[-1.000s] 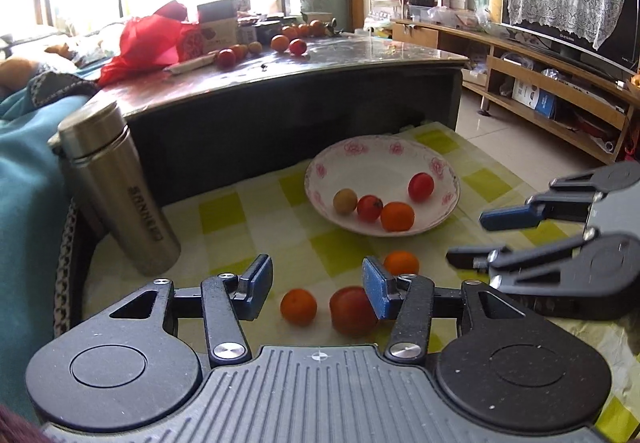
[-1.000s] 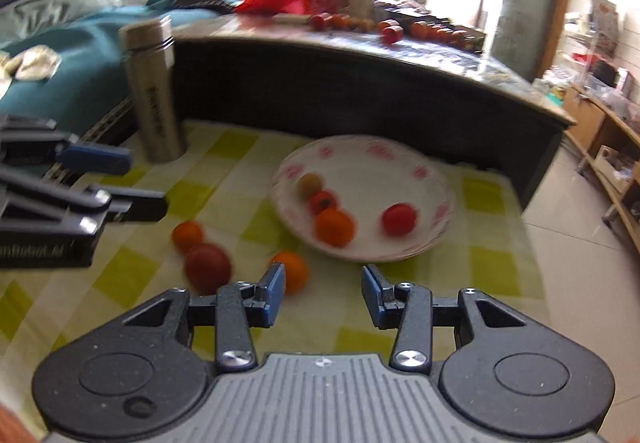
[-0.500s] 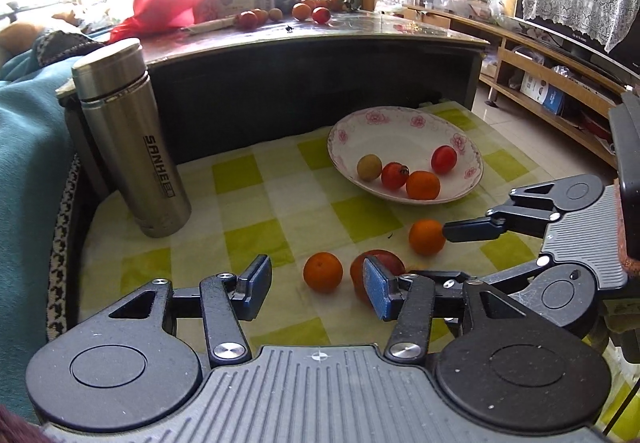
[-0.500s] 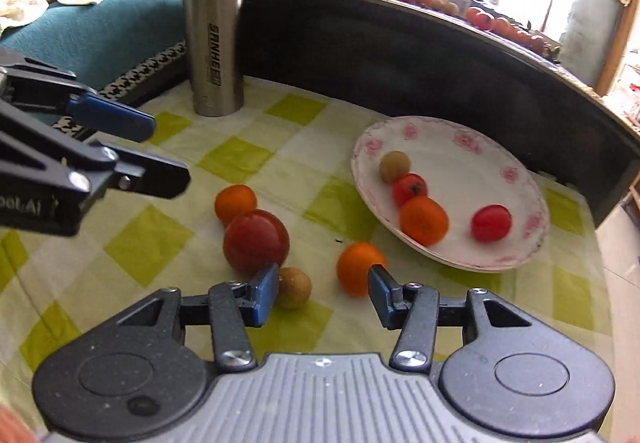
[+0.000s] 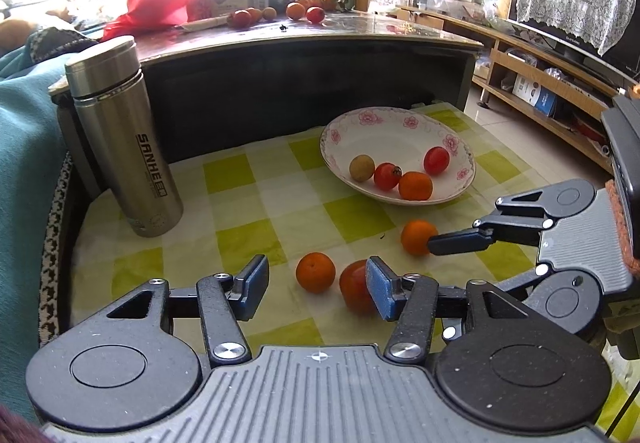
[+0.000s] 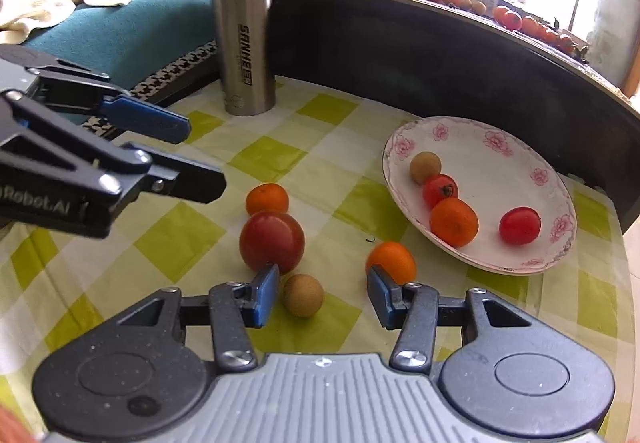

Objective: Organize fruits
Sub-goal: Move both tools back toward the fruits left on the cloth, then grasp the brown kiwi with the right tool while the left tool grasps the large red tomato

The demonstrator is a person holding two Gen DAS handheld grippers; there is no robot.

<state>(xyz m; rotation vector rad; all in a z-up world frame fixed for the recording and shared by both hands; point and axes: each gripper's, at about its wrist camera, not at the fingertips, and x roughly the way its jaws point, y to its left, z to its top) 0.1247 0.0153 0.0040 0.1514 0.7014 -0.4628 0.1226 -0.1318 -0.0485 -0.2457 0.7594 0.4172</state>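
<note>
A white flowered plate (image 6: 476,125) (image 5: 400,119) holds a longan (image 6: 425,167), a small tomato (image 6: 440,189), an orange (image 6: 454,221) and a cherry tomato (image 6: 519,225). Loose on the checked cloth lie a big red fruit (image 6: 272,241) (image 5: 354,293), two oranges (image 6: 267,198) (image 6: 391,262) and a brown longan (image 6: 303,295). My right gripper (image 6: 323,295) is open, low over the cloth, with the loose longan between its fingers. My left gripper (image 5: 318,289) is open just short of an orange (image 5: 315,272) and the red fruit. It shows in the right wrist view as the left gripper (image 6: 196,159).
A steel thermos (image 5: 128,139) (image 6: 243,35) stands at the cloth's far left. A dark raised table edge (image 6: 440,55) runs behind the plate, with more fruit and a red bag (image 5: 160,3) on top. A teal blanket (image 6: 120,27) lies to the left.
My right gripper has swung left and come down to the loose fruits, so the longan now sits between its fingers. The left gripper has shifted left and stays open.
</note>
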